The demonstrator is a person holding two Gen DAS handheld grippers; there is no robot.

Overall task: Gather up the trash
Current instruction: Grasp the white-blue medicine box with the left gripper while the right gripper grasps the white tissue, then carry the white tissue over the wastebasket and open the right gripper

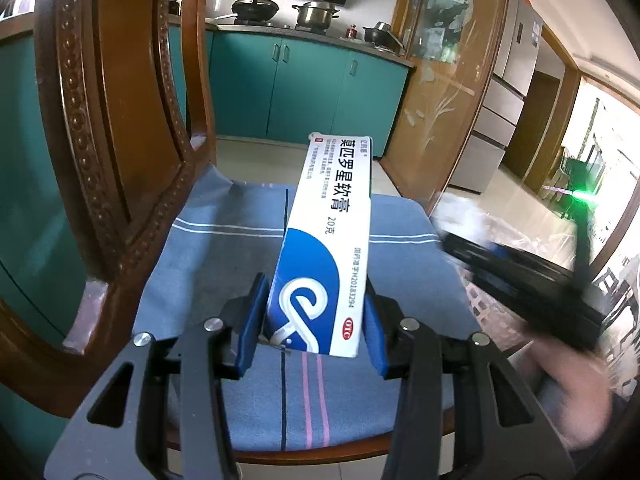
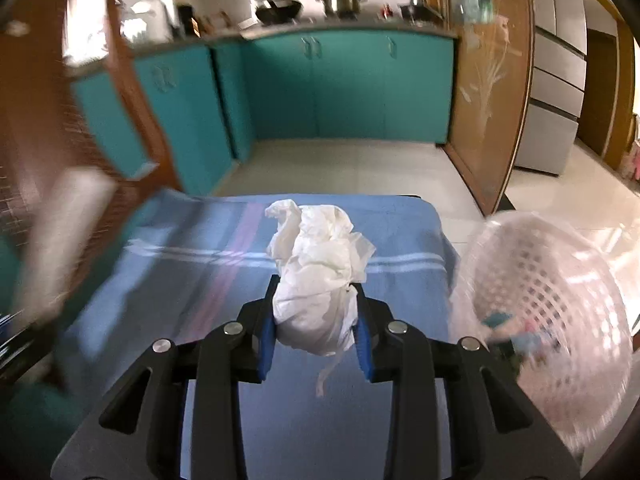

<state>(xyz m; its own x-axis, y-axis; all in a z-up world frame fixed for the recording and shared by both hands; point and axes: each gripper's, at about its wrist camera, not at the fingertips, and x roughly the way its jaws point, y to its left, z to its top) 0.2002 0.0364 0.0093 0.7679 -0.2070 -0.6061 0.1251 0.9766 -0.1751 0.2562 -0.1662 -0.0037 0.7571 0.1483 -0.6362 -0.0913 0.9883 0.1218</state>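
Plastic lattice basket [image 2: 560, 280] beside chair; blurred coloured scraps inside.

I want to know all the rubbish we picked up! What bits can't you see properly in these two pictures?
- Right wrist view: what lies inside the white plastic lattice basket is smeared by motion blur.
- Right wrist view: the pale long thing at the left is too blurred to name.
- Left wrist view: the right gripper is a blurred streak.
- Left wrist view: the white and blue cardboard ointment box hides its own far sides.
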